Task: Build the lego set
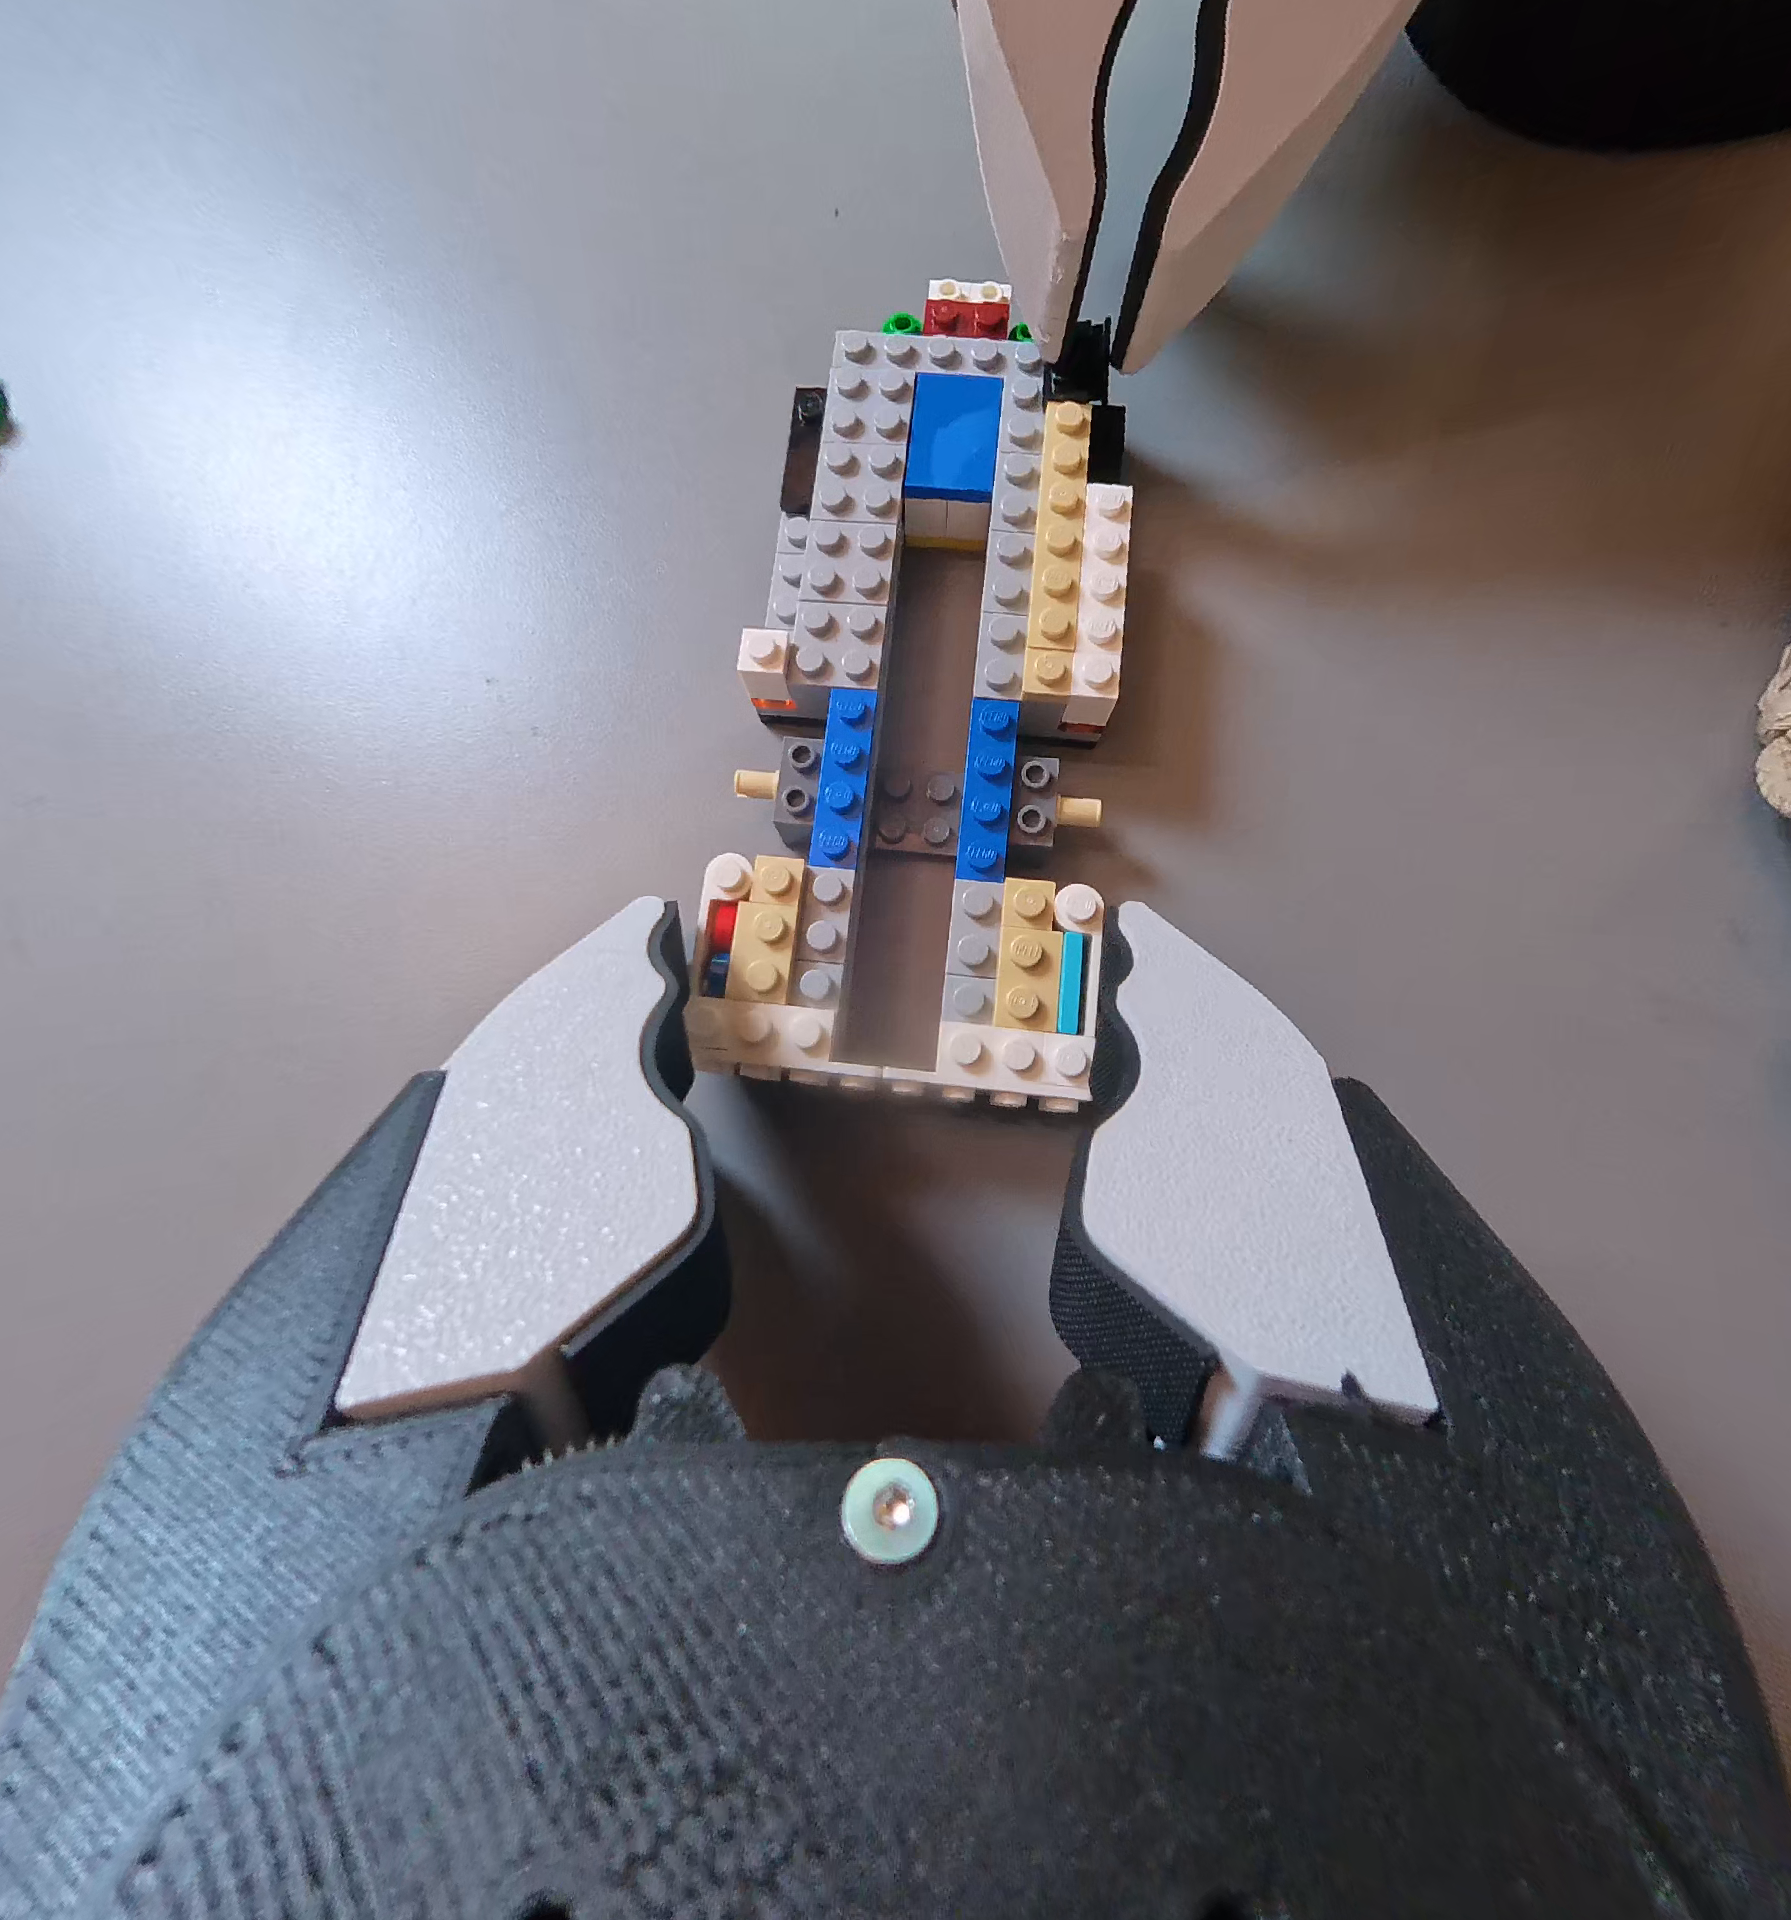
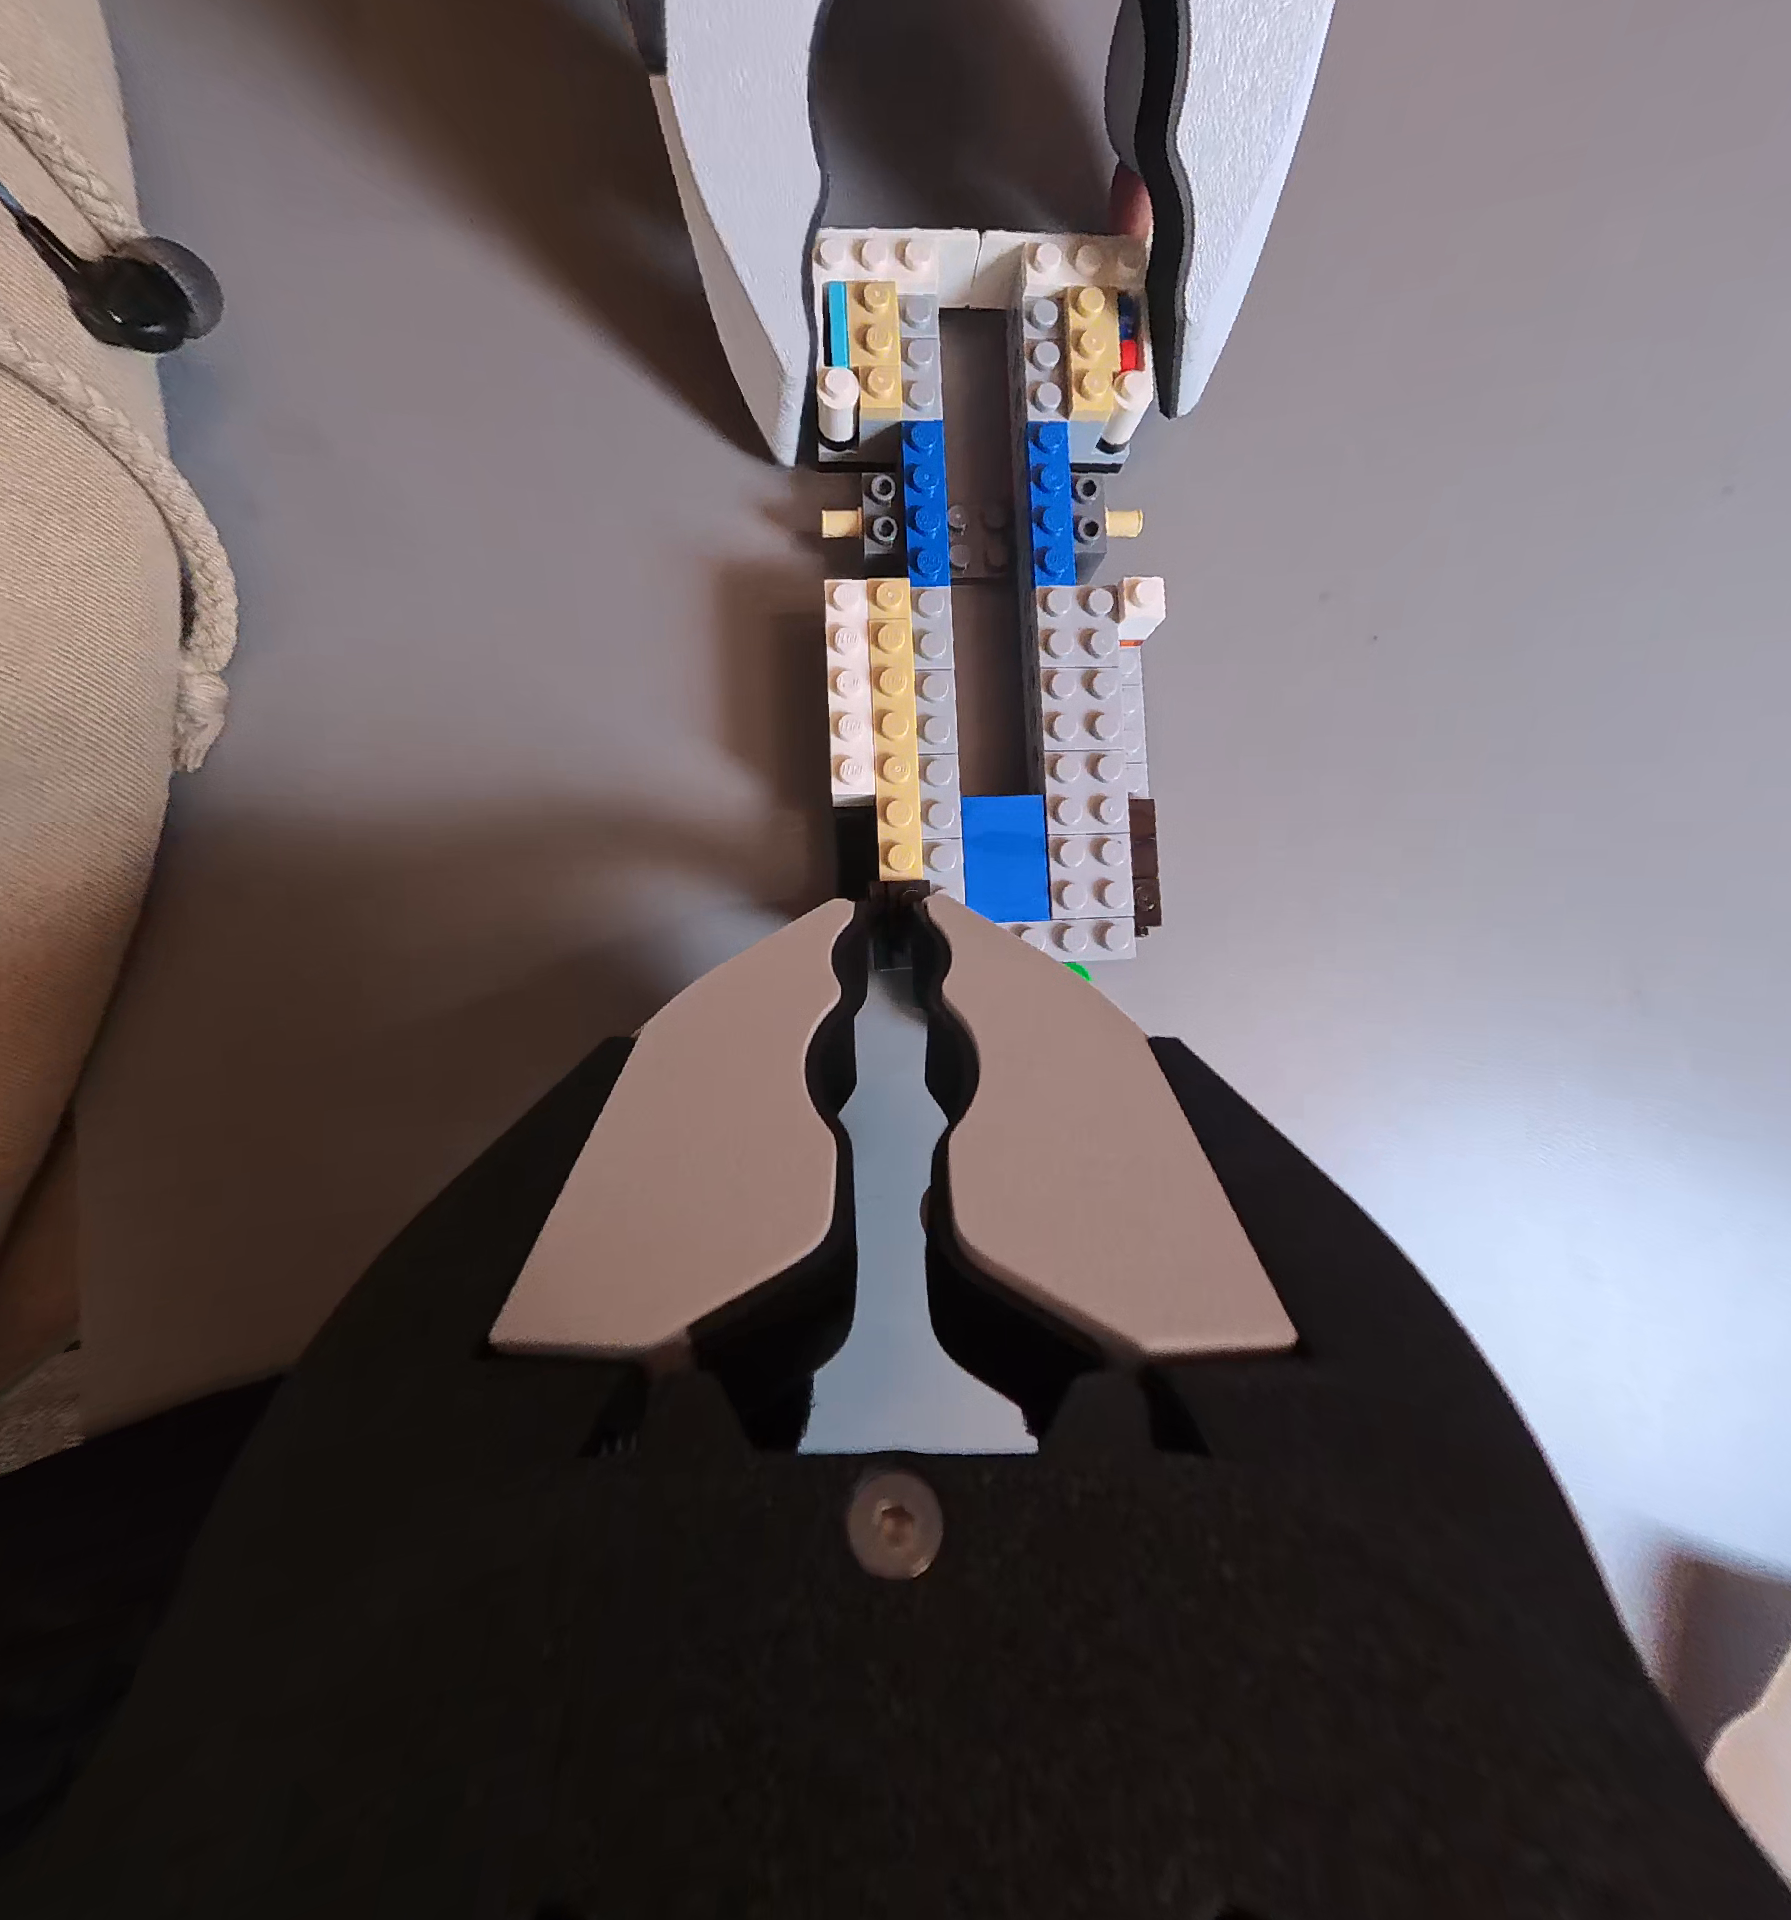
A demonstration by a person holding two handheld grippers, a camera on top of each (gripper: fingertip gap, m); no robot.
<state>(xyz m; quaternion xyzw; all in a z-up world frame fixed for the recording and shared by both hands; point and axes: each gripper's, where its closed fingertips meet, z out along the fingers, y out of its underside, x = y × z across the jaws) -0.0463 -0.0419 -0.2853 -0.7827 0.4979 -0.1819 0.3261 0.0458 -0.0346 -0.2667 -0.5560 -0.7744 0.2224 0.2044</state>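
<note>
A long toy-brick vehicle chassis (image 1: 922, 707) lay on the grey counter (image 1: 351, 623), its long axis running between the hand-held grippers: the left hand-held gripper (image 1: 896, 987) clamped its near end, the right hand-held gripper (image 2: 893, 920) pinched a small black piece (image 2: 891, 935) at the far corner.

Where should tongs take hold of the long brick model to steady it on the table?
Grip the brick model across its wide white-edged end, coming in lengthwise from that end. Its two flat, parallel outer sides suit opposing pads, and the left tongs already straddle it there. The far end is stepped, and the right tongs are pinched on a small black piece there.
</note>
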